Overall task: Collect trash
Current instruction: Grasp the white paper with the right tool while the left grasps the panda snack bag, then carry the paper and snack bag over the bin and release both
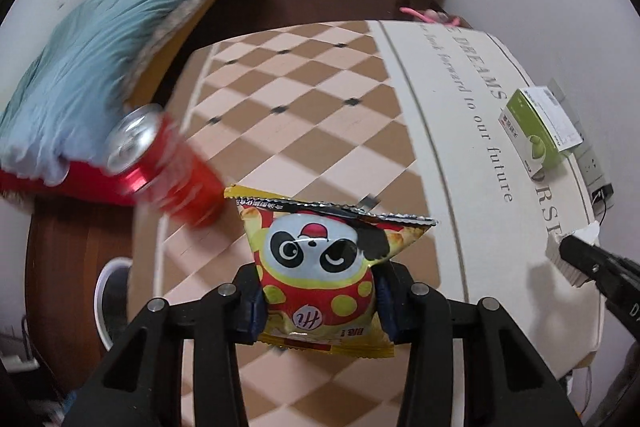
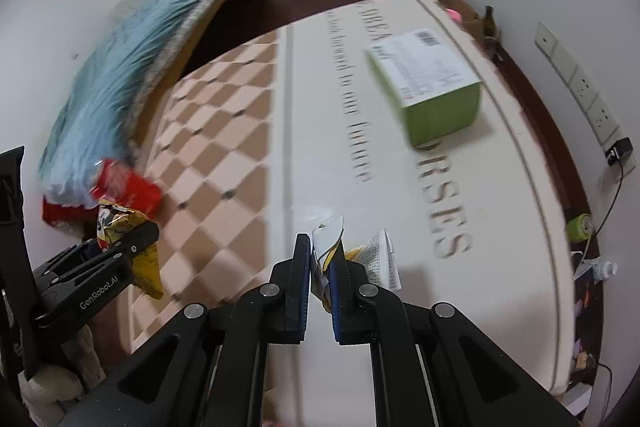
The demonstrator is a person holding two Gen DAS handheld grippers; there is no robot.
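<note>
While both grippers are occupied, the table point(image 1: 460, 155) carries the remaining litter. The green box point(image 2: 432, 95) stands well ahead of the right gripper point(image 2: 320, 267) and slightly to its right, its long axis running diagonally away; the right hand is judged nearer. The red can point(image 1: 168, 163) lies tipped, ahead-left of the left gripper point(image 1: 318, 303), near the table's edge. The left gripper is clamped on the panda snack bag point(image 1: 320, 259); the right pinches a torn wrapper point(image 2: 326, 247), jaws nearly together.
</note>
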